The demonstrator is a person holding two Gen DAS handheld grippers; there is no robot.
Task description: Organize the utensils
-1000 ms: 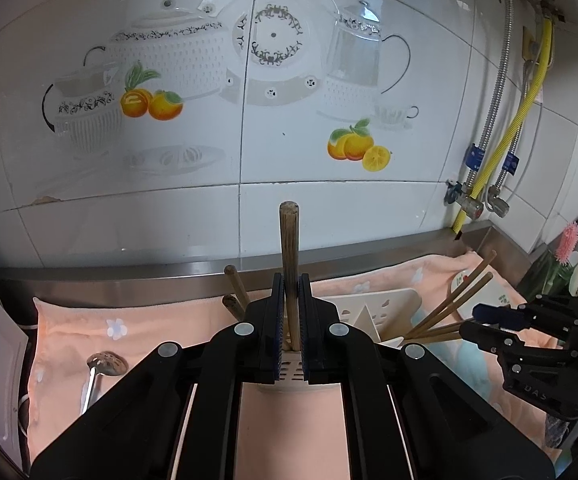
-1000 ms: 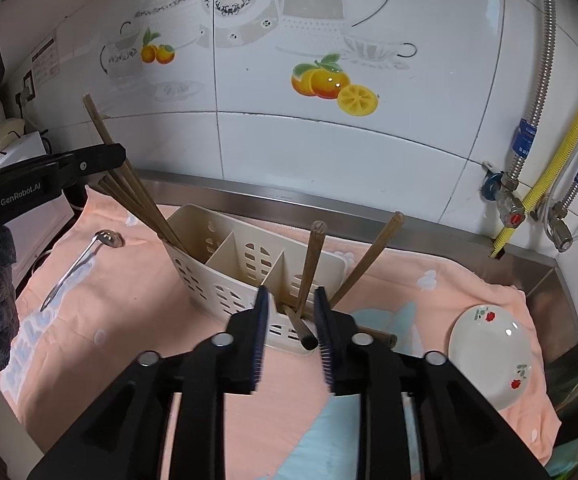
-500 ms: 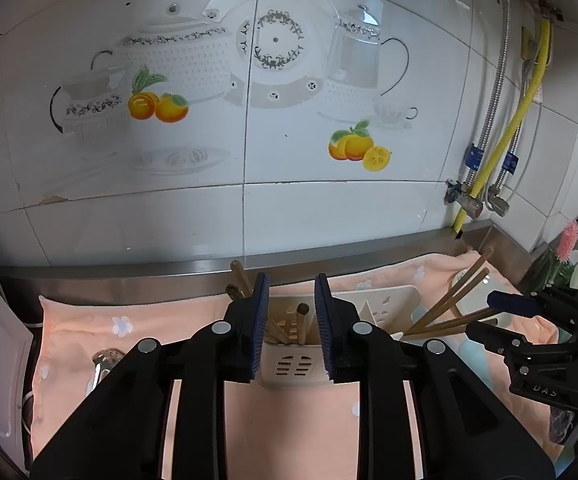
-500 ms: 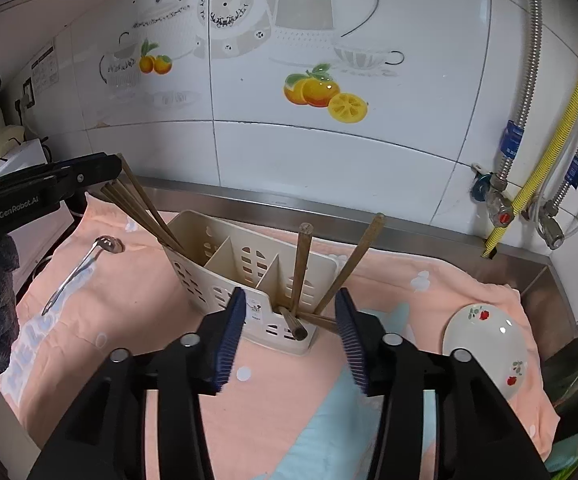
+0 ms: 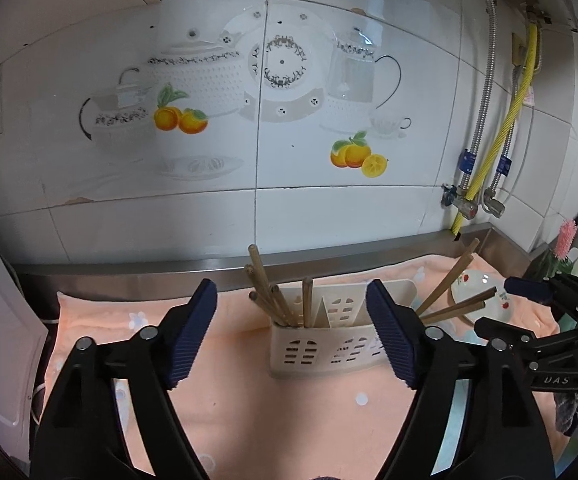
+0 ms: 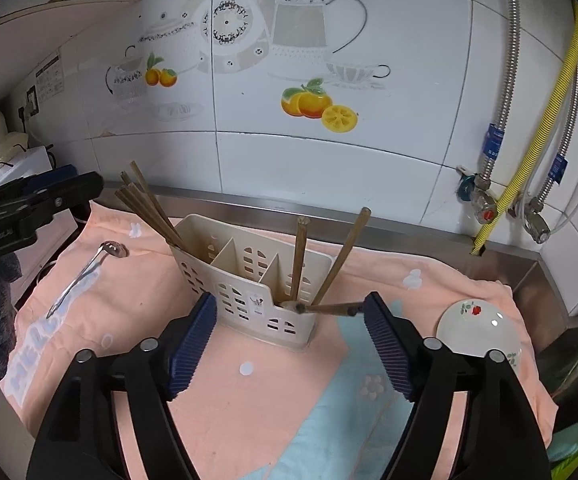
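Chopsticks (image 5: 267, 298) stand in the caddy (image 6: 249, 276); my left tool (image 5: 291, 334) and right tool (image 6: 289, 338) have just spread wide, gripping nothing.

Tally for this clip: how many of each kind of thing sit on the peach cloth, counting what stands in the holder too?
Wooden sticks: 8; 5 bunched in one end compartment, as far as the bunch shows, and 3 in the other end compartment
Plastic holder: 1
Metal spoon: 1
Small dish: 1
Total: 11
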